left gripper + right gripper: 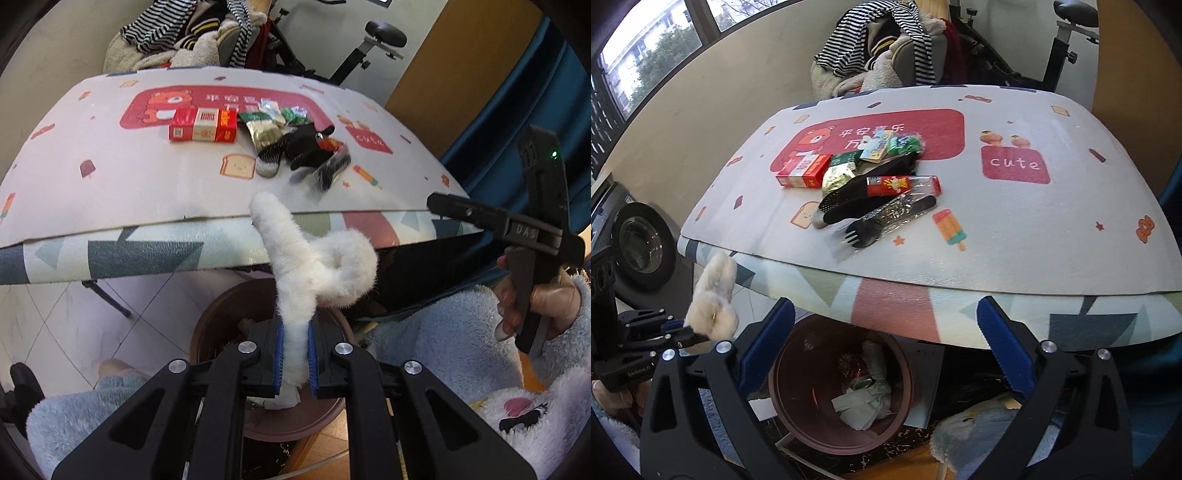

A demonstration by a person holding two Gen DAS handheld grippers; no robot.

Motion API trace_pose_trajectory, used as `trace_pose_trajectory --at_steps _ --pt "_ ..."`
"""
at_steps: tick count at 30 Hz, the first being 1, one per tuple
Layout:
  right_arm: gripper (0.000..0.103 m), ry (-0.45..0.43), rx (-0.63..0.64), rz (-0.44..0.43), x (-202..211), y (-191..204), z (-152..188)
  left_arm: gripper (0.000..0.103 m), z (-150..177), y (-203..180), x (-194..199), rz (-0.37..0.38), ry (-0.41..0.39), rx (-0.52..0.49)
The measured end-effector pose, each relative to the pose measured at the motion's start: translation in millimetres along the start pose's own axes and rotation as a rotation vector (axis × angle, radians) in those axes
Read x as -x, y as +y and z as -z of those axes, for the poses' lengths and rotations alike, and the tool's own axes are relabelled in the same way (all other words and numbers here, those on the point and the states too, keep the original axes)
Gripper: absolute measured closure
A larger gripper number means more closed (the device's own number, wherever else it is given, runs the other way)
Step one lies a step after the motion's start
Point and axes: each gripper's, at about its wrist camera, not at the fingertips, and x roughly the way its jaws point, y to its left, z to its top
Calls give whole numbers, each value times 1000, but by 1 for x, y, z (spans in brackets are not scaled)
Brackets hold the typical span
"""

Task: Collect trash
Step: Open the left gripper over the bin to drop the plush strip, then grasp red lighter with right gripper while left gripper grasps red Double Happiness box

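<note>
The left gripper (295,360) has its jaws clamped on one white fluffy item (314,266), a furry strip with a loop at its far end that sticks up and away from the blue pads. Directly below and just beyond those jaws stands one brown bin (207,325) on the floor, with crumpled paper (860,404) and other scraps already inside.

The right gripper (886,347) has its jaws spread wide with nothing between them; the same bin lies between and below its two blue pads (1004,350). To the left of these jaws the other gripper shows with the fluffy item raised. In the left wrist view, one hand (535,299) in a pale blue fleece sleeve holds the right gripper off to the right of the left jaws.

Beyond both pairs of jaws, past the near edge, the tabletop (1034,236) carries one pile of trash. Counted there: one red and white carton (805,171), one black plastic fork (864,230) in clear wrap, one red-printed clear wrapper (905,184), one gold foil wrapper (836,181), and one dark sock-like item (846,203). How many small green wrappers (905,144) sit at the far end I cannot tell.

Farthest off, one heap of striped clothing (882,40) sits behind the tabletop.
</note>
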Motion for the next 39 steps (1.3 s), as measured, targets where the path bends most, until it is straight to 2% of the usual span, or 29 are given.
trace_pose_trajectory --at_steps 5,8,10,11,12,14,17,18,24,31,35,39 --pt "6 0 -4 4 0 -2 1 92 3 0 -6 -3 21 -4" --pt "6 1 -5 4 -1 -2 2 86 2 1 -6 -6 25 -6" --pt "6 3 -5 2 -1 -2 2 73 1 1 -5 0 19 -7" --pt "6 3 -5 3 -1 -2 2 53 0 1 -4 -2 12 -4" --pt "6 4 -3 3 -2 -2 2 39 0 2 -3 -2 5 1" --pt "6 5 -3 4 -2 0 3 30 -3 5 0 1 -14 25" --pt "6 13 5 7 -3 1 4 10 -6 11 4 -13 -27 49" --pt "6 18 11 10 -4 3 4 6 -7 13 5 -24 -30 51" --pt "6 33 37 36 -7 9 6 6 -11 22 10 -72 -59 57" --pt "6 56 15 68 -11 6 6 6 -18 31 17 -90 -90 80" --pt "6 63 -2 68 -13 0 6 6 -27 34 26 -129 -136 78" --pt "6 68 8 100 -14 -3 3 6 -37 39 37 -130 -189 75"
